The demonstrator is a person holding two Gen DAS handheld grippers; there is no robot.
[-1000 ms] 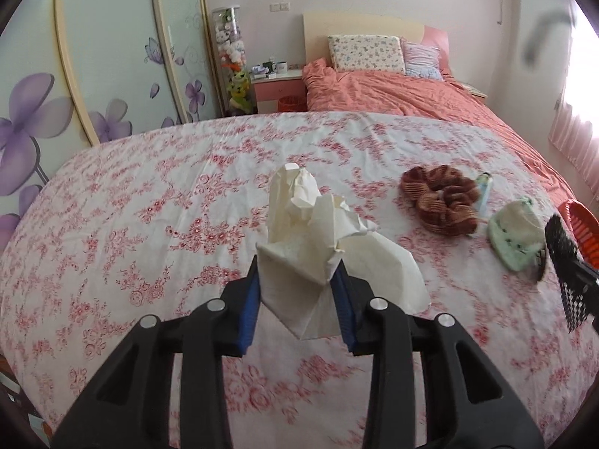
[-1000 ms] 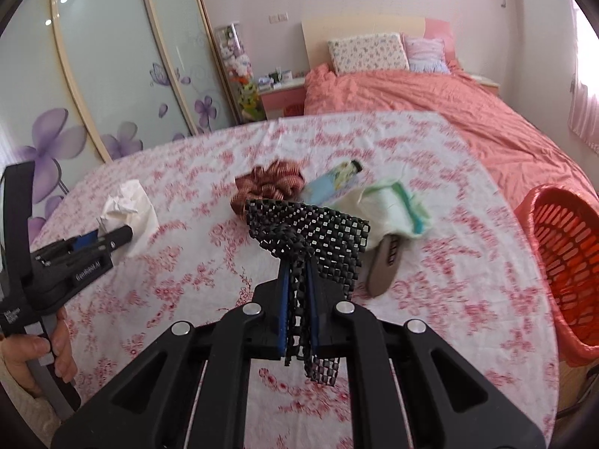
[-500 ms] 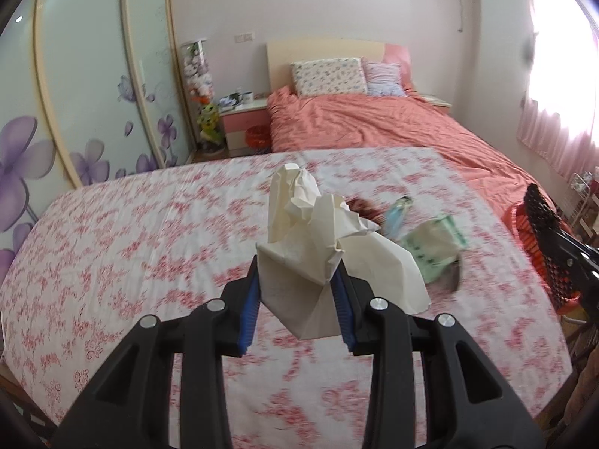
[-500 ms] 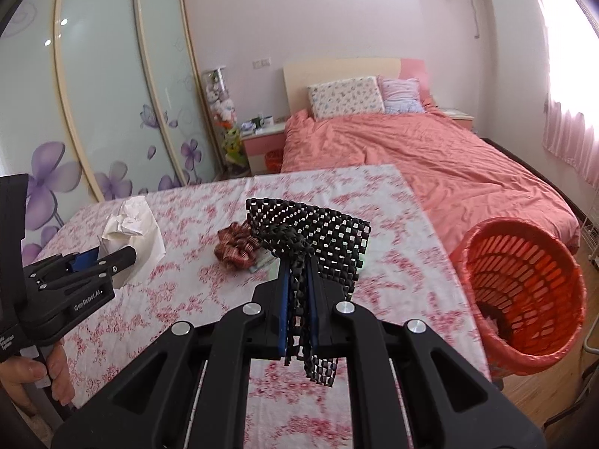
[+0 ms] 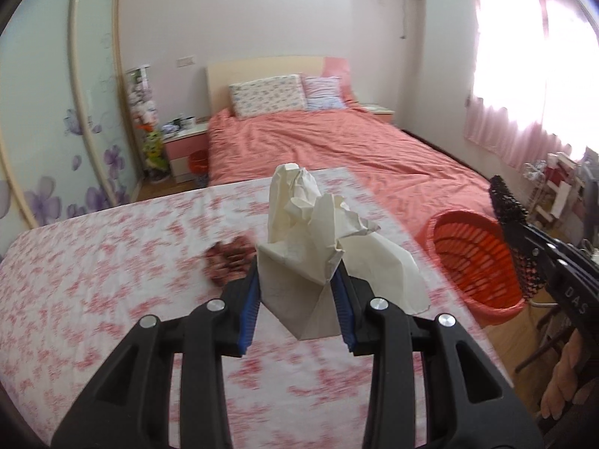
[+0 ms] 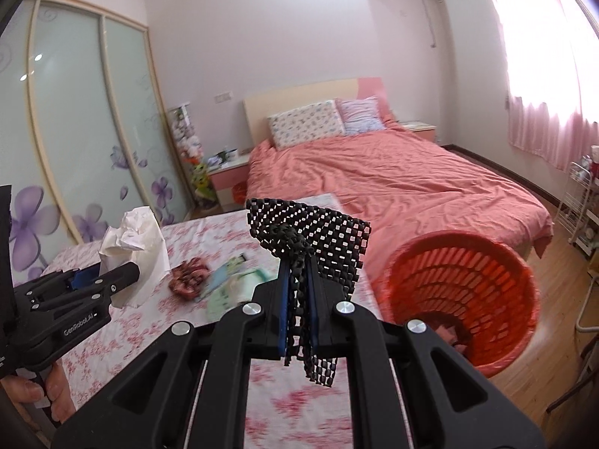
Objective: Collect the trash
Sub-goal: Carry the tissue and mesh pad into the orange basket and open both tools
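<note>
With the left tongs [image 5: 299, 299] clenched on crumpled tissue [image 5: 318, 232] and the right tongs [image 6: 297, 307] on black mesh [image 6: 314, 232], both short of the orange basket [image 6: 460, 292], either limp piece could catch the rim and fall outside.

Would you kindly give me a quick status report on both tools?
Left tool shut on tissue. Right tool shut on black mesh. Red basket ahead right, nothing in the way.
</note>
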